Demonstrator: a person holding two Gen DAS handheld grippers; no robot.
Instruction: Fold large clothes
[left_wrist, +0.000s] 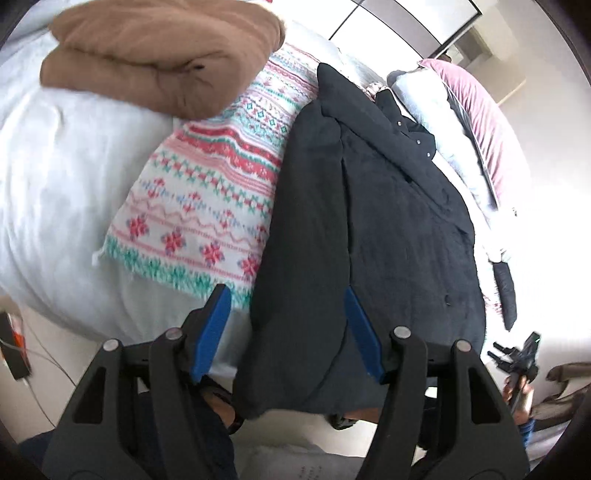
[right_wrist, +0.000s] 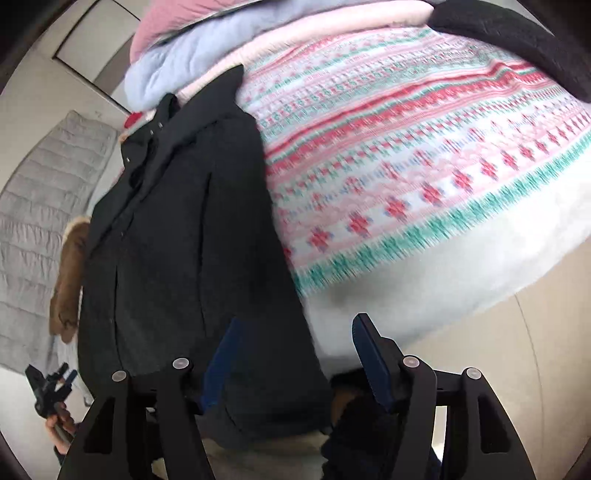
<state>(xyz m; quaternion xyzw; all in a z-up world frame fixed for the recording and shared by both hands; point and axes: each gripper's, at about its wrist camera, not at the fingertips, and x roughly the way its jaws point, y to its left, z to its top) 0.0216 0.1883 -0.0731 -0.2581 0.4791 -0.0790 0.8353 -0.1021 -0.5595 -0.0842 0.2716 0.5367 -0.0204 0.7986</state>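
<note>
Black coat (left_wrist: 369, 206): it lies lengthwise on the bed, from the collar with small snaps at the upper middle of the left wrist view down to the hem, which hangs over the bed edge at the lower middle. One long fold line runs down its body.

Left gripper (left_wrist: 288, 325): the two blue fingers stand apart, one at each side of the lower part of the coat. Nothing is clamped between them.

Right gripper (right_wrist: 299, 350): its fingers are apart too, above the hem at the lower middle of its own view. The left finger is blurred.

Step in hand: I judge that the hem is about to be taken for a fold toward the collar.

How to do it well: each gripper should close on both layers near a hem corner, then both should lift together, so the thick cloth does not slide or twist.

Patterned blanket (left_wrist: 207, 199): it lies under and beside the coat, on the white bedding (left_wrist: 55, 177).

Only in the left view: a folded brown garment (left_wrist: 159, 51) at the upper left, and a pink and pale blue pile at the upper right.

Only in the right view: a grey quilted coat (right_wrist: 44, 206) with a brown fur trim (right_wrist: 70, 280) at the left edge.
</note>
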